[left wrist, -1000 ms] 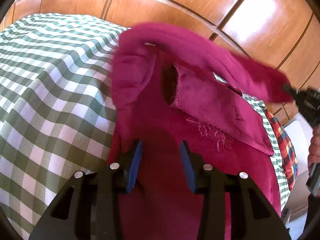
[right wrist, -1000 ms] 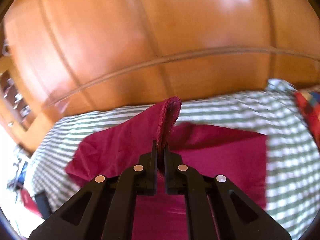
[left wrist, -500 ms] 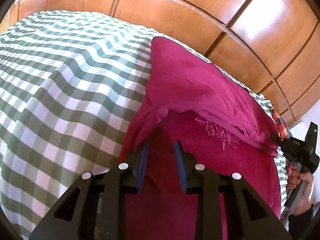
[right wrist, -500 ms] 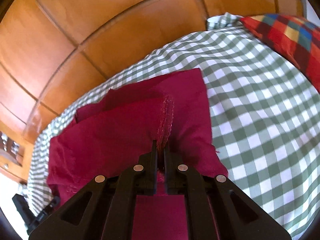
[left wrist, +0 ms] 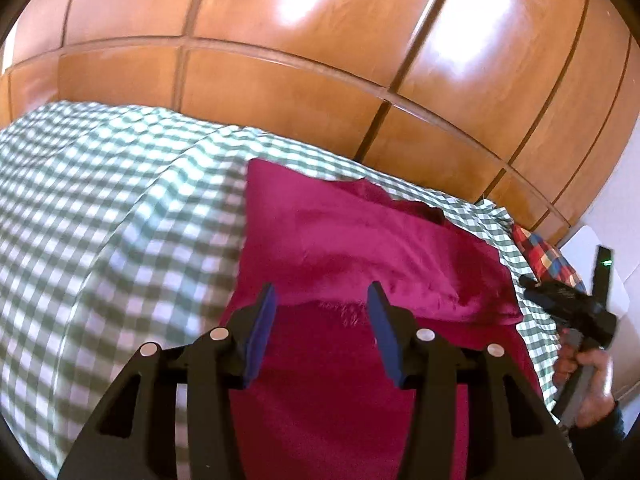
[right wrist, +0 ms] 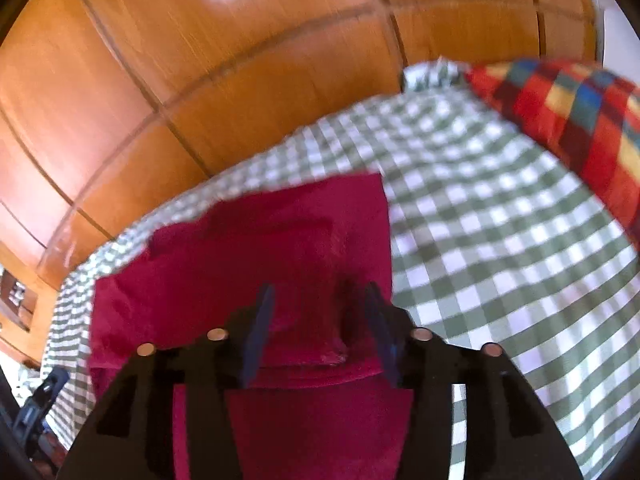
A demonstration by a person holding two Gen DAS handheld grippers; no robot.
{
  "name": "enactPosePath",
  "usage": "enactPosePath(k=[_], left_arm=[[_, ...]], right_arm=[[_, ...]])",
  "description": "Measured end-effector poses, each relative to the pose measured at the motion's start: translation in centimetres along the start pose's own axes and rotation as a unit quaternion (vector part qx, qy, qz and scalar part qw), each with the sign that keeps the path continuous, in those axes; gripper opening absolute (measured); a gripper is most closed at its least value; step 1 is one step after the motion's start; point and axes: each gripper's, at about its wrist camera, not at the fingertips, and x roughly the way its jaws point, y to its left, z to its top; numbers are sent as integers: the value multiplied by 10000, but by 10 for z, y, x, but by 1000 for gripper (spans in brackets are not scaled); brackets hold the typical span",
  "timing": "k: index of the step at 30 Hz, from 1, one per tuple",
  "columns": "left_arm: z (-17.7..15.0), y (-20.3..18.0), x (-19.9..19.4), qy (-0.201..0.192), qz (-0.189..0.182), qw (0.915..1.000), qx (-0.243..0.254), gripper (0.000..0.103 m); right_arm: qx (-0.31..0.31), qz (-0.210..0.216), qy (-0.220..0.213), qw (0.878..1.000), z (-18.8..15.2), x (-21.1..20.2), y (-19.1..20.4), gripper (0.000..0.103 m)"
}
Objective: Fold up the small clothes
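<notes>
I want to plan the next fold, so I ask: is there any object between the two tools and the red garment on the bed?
Nothing visible does. The left tool and the right tool are both open directly over the red garment, which lies bare on the checked bedcover. The colourful pillow sits off to the side.

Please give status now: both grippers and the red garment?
Left gripper open, right gripper open, both empty. Red garment folded over, flat on the checked bedcover. Nothing in the way.
</notes>
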Motion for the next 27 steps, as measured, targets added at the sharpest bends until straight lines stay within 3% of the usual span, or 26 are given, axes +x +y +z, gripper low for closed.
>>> enactPosePath(k=[4, 9, 11, 15, 18, 21, 27], left_arm=[[8, -12, 30, 172, 79, 9996, 188, 47], [-14, -3, 65, 679, 331, 9971, 130, 46], [-25, 0, 64, 577, 278, 9978, 186, 46], [-21, 0, 54, 608, 214, 9978, 129, 47], [-8, 5, 38, 408, -19, 9991, -148, 47], [12, 12, 22, 80, -89, 9994, -324, 49], [57, 31, 36, -82, -83, 9975, -702, 49]], right_arm=[[-341, 327, 247, 9986, -9, 8, 30, 47], [-793, -149, 785, 9936, -42, 47, 33, 47], [-869, -8, 565, 9946, -48, 44, 28, 47], [-969, -29, 618, 9934, -45, 42, 32, 47], [-958, -75, 651, 9932, -35, 36, 36, 47], [-896, 80, 424, 9950, -21, 25, 42, 47], [-871, 128, 338, 9955, 9, 43, 62, 47]])
